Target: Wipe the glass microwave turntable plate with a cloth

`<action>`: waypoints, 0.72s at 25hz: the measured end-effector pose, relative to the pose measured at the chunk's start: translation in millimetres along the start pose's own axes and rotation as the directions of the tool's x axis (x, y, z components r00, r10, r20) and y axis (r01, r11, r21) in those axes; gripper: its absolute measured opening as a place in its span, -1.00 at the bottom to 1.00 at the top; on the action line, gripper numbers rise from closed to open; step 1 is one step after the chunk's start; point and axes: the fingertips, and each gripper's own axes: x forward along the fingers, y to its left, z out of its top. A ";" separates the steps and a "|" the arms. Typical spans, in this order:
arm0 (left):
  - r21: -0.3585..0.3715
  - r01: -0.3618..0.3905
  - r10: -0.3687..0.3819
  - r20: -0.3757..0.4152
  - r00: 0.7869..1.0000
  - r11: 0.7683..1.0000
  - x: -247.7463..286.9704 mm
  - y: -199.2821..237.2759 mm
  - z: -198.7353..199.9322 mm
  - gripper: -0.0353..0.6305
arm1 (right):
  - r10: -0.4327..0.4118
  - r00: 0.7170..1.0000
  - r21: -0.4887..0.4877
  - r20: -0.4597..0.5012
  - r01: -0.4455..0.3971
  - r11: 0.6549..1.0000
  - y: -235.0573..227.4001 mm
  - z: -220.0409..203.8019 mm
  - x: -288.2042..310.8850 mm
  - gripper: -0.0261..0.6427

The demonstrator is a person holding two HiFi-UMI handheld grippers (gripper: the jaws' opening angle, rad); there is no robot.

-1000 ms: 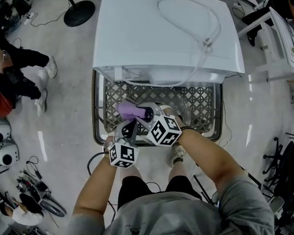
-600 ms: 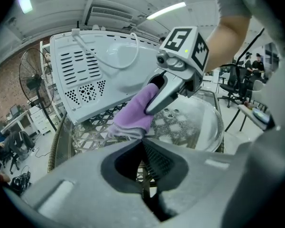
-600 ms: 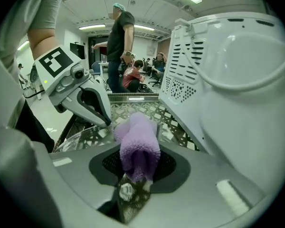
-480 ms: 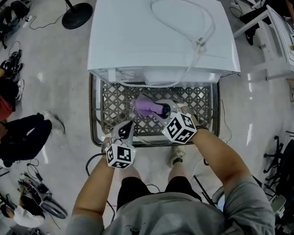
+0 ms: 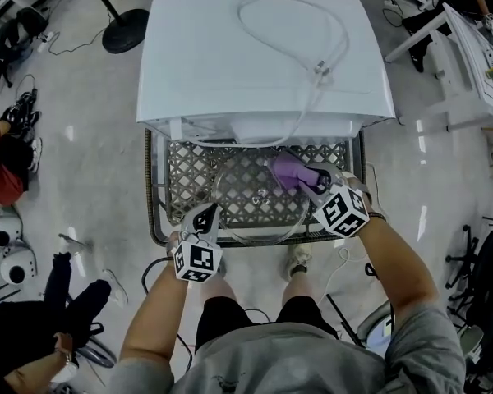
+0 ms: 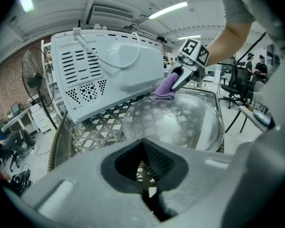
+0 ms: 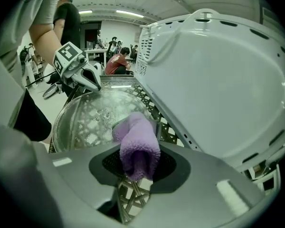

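Here, the right gripper has its jaws clamped on a rolled purple cloth, whose long axis runs out along the jaws. The wad presses on the far right edge of the glass plate, just beside the foot of the white microwave. The plate lies flat on the lattice table. Being round, it has no long axis. Nearly all its bare glass lies to the left of the cloth and toward the person, so the next stroke probably has to sweep that way, toward the left gripper. That gripper's jaws are drawn together, tip at the plate's near left edge. Whether glass is pinched between them I cannot tell. No brand or readable writing shows, only the square markers on the gripper cubes.
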 end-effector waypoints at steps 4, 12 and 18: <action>-0.002 -0.007 0.007 0.003 1.000 1.000 3.6 -0.1 -5.8 -0.91 | -0.014 1.000 0.014 -0.010 0.014 1.000 -3.6 -10.7 -2.3 -0.57; 0.004 -0.014 0.014 0.011 1.000 1.000 1.7 -3.5 -3.7 -0.91 | 0.222 0.932 0.336 0.287 -0.315 0.887 51.2 85.4 1.7 -0.57; 0.009 -0.015 0.015 0.013 1.000 1.000 3.3 1.1 -6.2 -0.91 | 0.445 0.809 0.595 0.384 -0.585 0.551 106.9 146.6 59.8 -0.57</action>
